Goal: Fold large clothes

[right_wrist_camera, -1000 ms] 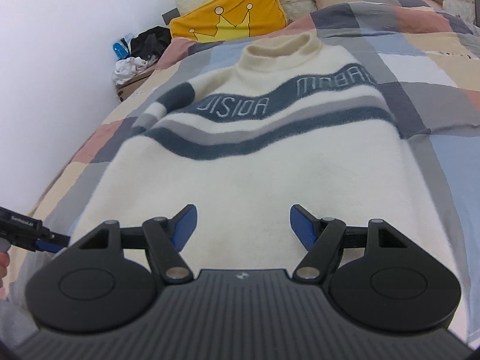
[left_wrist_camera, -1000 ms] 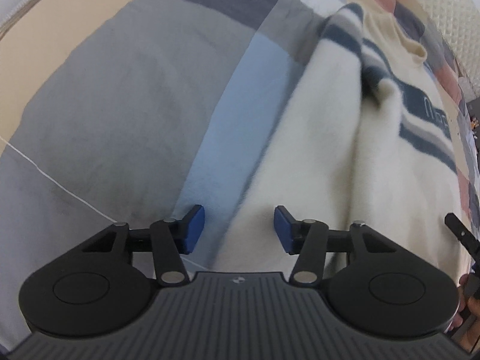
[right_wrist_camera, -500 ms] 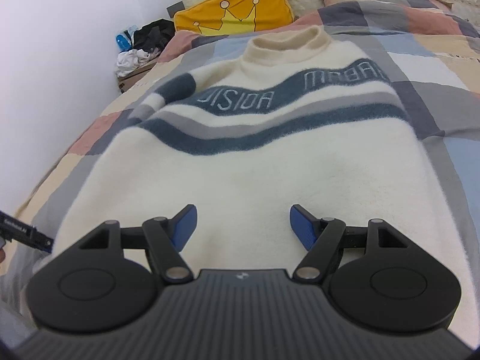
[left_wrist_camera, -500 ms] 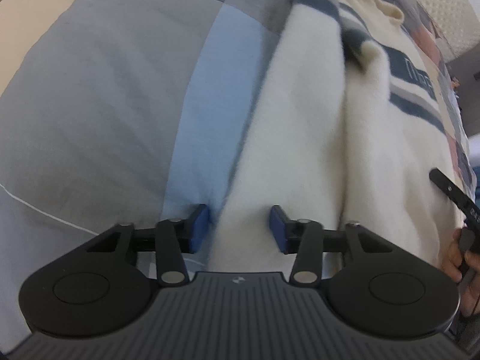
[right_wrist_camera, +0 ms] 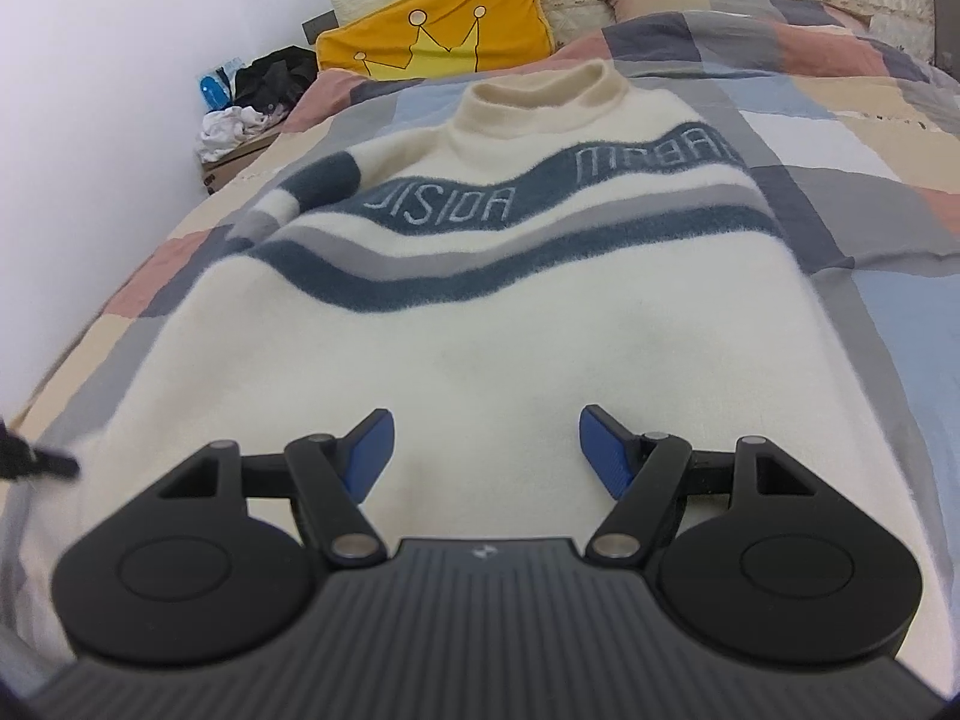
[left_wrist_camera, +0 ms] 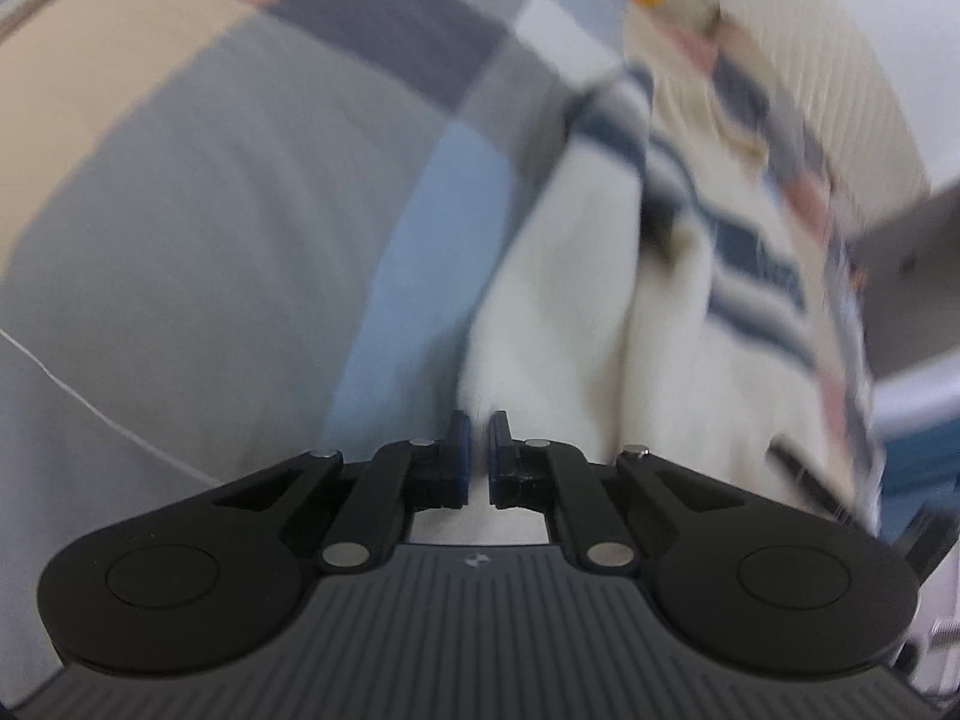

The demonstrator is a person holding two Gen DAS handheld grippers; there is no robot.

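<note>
Left tool, low centre of its frame: jaws just drawn together, pinching the near edge of the cream sweater, fabric caught between the blue pads; view blurred. Right tool, low centre of its own frame: jaws spread wide, nothing between them, hovering above the lower body of the sweater without visibly touching it.

Beyond the tools: sweater spread front-up on the patchwork bed cover, collar toward the top of the frame, blue and grey bands with lettering across the chest. One sleeve apparently laid in along the left edge; hem, body and collar flat and unfolded. Further out, upper left: yellow crown pillow against the headboard, with a heap of dark and white clothes by the wall.

Stage, by the look of it: very early. Garment laid out and smoothed, one edge just gripped, no real fold made. Still ahead, most likely: bringing the sides in, settling the sleeves, then doubling the body hem to collar.
</note>
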